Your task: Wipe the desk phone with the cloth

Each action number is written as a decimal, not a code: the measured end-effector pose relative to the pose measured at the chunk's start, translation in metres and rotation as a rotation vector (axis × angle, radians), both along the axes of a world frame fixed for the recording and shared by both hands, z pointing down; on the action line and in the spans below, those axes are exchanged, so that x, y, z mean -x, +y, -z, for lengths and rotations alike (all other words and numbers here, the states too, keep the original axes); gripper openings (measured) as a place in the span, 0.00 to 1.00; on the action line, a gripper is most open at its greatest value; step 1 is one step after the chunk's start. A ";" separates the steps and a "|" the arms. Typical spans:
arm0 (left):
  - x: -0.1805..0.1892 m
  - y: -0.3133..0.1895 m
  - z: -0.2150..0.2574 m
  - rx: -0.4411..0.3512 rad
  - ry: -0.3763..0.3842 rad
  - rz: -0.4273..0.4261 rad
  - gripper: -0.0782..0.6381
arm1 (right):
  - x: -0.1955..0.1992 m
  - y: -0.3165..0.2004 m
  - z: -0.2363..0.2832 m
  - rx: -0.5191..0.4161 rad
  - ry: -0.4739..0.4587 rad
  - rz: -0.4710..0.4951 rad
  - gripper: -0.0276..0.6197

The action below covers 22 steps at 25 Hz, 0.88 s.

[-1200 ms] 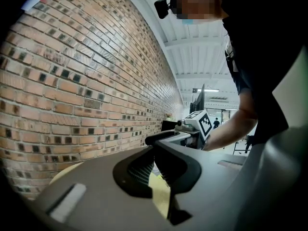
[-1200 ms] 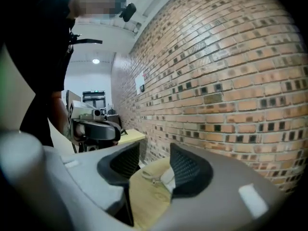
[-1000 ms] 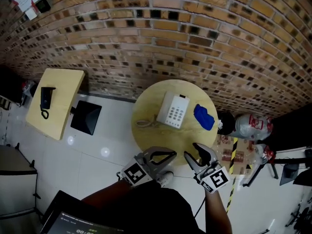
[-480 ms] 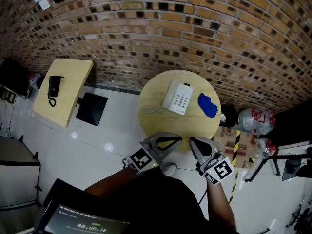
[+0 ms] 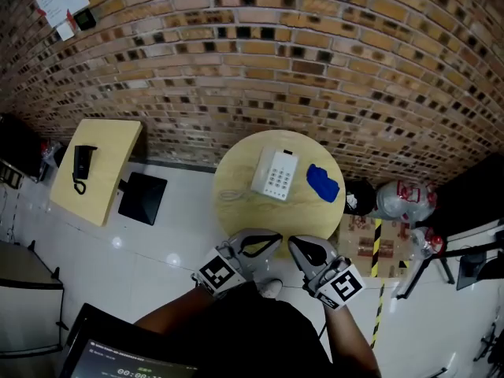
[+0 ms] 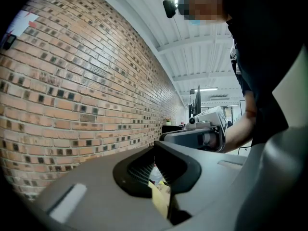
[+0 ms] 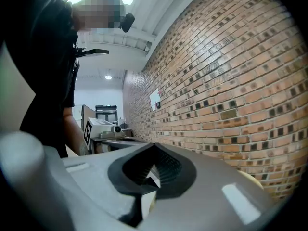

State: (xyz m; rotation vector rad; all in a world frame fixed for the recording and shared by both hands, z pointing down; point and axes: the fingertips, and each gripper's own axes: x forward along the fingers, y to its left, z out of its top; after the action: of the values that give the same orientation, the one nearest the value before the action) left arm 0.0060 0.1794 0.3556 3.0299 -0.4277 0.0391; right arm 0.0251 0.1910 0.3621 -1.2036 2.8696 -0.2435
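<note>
A white desk phone (image 5: 275,173) lies on the round wooden table (image 5: 244,211), its cord trailing off to the left. Just right of the phone lies a crumpled blue cloth (image 5: 323,183). Both grippers hang over the table's near edge, well short of phone and cloth. My left gripper (image 5: 276,241) is shut with nothing in it, and its tips (image 6: 155,146) meet in the left gripper view. My right gripper (image 5: 294,246) is shut and empty too, its jaws (image 7: 154,147) closed to a point against the brick wall.
A brick wall (image 5: 315,69) runs behind the table. At the left stands a yellow side table (image 5: 106,144) with a black handset (image 5: 79,164), and a black square stand (image 5: 142,198) sits on the floor. A black bin (image 5: 358,198), plastic bag (image 5: 398,199) and boxes crowd the right.
The right gripper's jaws have closed from open. Both grippers stay at the table's near edge, and the head view has shifted a little.
</note>
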 end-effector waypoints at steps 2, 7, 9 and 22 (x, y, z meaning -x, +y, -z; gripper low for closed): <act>-0.002 0.001 0.001 -0.002 0.000 0.003 0.11 | 0.001 0.002 0.003 0.002 -0.005 0.002 0.04; -0.007 0.003 0.002 -0.009 -0.001 0.008 0.11 | -0.007 0.004 0.004 -0.007 0.007 -0.001 0.04; -0.009 0.005 0.003 -0.013 -0.002 0.003 0.11 | -0.012 0.004 0.002 -0.012 0.021 -0.004 0.04; -0.014 0.012 0.004 -0.005 0.006 -0.001 0.11 | -0.008 0.008 0.005 0.009 0.018 0.009 0.04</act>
State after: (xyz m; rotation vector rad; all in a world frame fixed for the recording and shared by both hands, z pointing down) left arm 0.0199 0.1918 0.3512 3.0348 -0.4263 0.0288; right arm 0.0327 0.1993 0.3568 -1.2010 2.8924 -0.2482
